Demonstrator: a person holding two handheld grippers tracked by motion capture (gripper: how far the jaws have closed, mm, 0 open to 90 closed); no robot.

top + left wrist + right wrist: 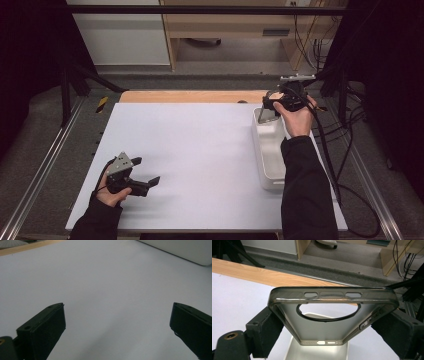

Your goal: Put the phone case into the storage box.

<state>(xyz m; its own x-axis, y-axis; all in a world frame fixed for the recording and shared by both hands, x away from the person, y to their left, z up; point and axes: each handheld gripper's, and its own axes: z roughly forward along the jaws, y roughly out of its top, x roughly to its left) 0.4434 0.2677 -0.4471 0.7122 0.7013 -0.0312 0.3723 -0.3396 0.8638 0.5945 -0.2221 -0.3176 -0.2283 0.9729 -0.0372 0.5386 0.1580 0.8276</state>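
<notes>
My right gripper is shut on a translucent grey phone case with a round camera cut-out, held by its two long sides above the far end of a white tray. In the high view the phone case hangs just over the tray's far rim. My left gripper rests low over the white table sheet at the near left, open, with nothing between its jaws. In the left gripper view its black fingertips stand wide apart over bare white sheet.
The white tray sits along the right side of the sheet. A wooden table edge runs along the far side. Cables trail off the right side. Metal rails flank the table.
</notes>
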